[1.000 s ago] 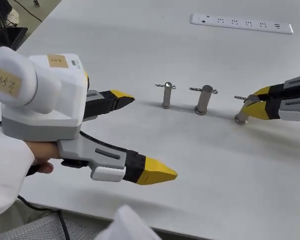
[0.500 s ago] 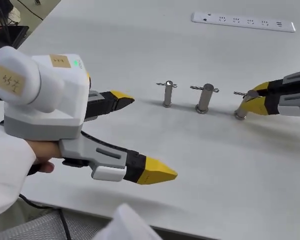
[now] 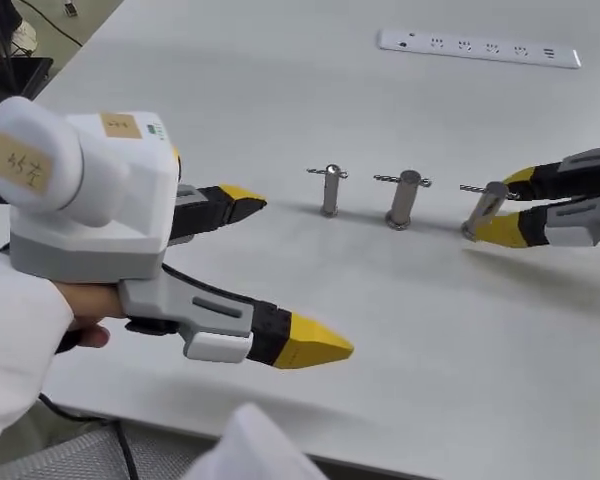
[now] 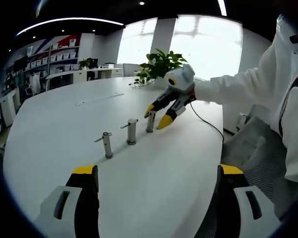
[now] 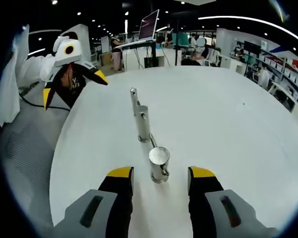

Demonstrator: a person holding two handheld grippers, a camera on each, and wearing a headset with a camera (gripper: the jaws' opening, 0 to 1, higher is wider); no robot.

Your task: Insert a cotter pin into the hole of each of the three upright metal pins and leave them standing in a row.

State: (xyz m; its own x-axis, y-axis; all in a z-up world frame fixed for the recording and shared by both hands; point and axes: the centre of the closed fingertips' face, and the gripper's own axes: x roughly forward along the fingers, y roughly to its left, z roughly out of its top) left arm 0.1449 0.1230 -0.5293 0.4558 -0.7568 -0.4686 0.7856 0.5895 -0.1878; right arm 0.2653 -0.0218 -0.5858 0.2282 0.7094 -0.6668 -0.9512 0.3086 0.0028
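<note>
As the first pin (image 3: 330, 195), the middle pin (image 3: 403, 203) and the third pin (image 5: 159, 161) each show a cotter pin (image 3: 392, 180) through the head, insertion appears complete, with the first two standing upright and free. The third, at the row's three o'clock end, appears to lean in the head view, and the right gripper (image 3: 492, 206) has its jaws parted either side of it, contact not discernible; the left gripper (image 3: 285, 275), at eight o'clock and well apart, is spread wide and empty. Remaining, in my judgement: set the third plumb and withdraw.

The right gripper (image 3: 493, 205) is cut off at the head view's right edge.
</note>
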